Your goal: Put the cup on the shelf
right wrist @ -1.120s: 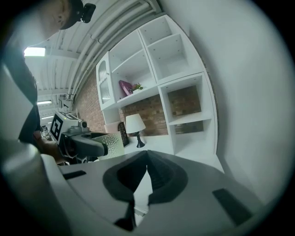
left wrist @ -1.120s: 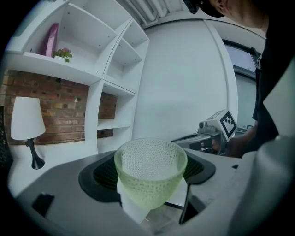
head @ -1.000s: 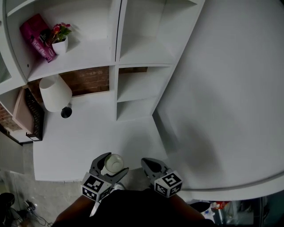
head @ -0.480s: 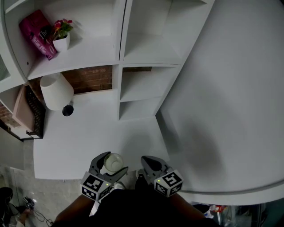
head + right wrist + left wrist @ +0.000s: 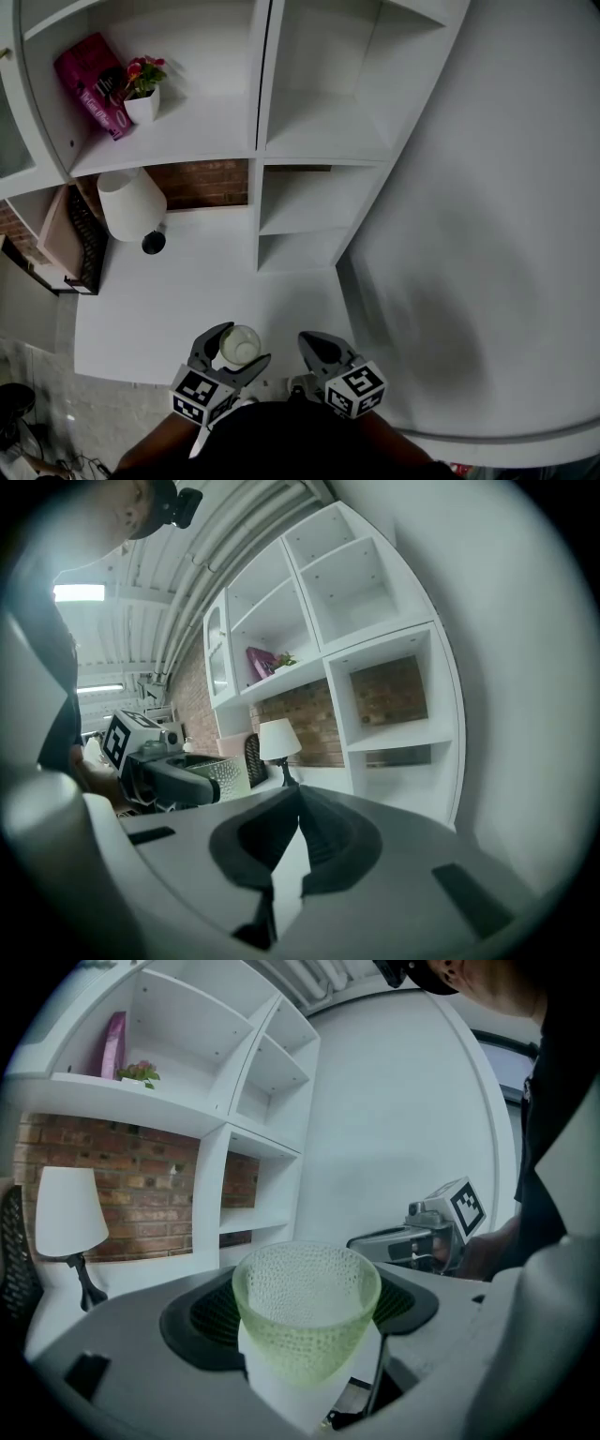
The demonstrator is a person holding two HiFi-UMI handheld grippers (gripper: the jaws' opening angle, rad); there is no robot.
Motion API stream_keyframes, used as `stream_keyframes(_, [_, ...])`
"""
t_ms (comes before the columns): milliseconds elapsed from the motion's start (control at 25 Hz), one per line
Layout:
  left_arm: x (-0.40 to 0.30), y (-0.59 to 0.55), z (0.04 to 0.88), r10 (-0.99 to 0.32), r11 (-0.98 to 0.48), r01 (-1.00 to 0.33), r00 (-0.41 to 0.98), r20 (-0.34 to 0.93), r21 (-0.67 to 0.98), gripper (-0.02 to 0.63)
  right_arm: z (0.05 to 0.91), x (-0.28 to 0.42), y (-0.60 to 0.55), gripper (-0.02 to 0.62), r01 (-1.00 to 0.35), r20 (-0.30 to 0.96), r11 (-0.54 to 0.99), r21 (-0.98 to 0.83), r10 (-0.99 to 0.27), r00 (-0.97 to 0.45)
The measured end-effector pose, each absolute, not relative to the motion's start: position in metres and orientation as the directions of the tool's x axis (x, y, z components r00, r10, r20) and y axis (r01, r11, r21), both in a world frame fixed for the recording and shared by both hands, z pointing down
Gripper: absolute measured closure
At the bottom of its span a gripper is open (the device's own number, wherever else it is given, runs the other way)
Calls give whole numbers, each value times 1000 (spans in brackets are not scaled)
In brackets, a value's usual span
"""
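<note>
Finding 1, claw state: the left claw (image 5: 244, 343) is clamped on the cup (image 5: 305, 1316), one jaw on either side of its lower body. The right claw (image 5: 298, 797) has its jaws pressed together with nothing between them; it hangs just beside the left one.

Finding 2, location of the task's thing: the cup is held off the tabletop (image 5: 187, 291), close to the person, above the near edge. It stands upright, mouth up, long axis vertical.

Finding 3, governing relation: the shelf (image 5: 309, 202) lies straight ahead of the left claw, across the tabletop, well apart from the cup. The left arm carries the load and is the one placed to deliver it. Judgement: the move ahead is a forward reach with the cup kept upright, then a set-down on one of the boards; the upright divider and the board edges are what the cup could strike.

Finding 4, containers:
- Cup: translucent green, dimpled wall, no contents visible
- Upper left compartment: a pink packet (image 5: 89, 82) leaning, and a potted plant (image 5: 142, 101) just beside it
- Right-hand column of compartments: nothing seen inside in the head view
- A lamp (image 5: 131, 202) stands on the tabletop, left of the shelf's lower compartments
</note>
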State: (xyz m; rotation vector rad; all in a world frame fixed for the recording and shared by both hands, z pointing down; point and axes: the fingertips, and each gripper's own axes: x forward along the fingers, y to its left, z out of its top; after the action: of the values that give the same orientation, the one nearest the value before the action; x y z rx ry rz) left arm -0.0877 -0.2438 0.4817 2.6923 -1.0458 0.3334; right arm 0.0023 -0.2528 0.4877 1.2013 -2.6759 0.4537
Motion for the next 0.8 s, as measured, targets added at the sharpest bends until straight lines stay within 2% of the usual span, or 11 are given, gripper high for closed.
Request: stream_keyframes(800, [-51, -264, 482, -652, -694, -711, 688, 318, 112, 212, 491, 39, -279, 591, -737, 251, 632, -241, -693, -676])
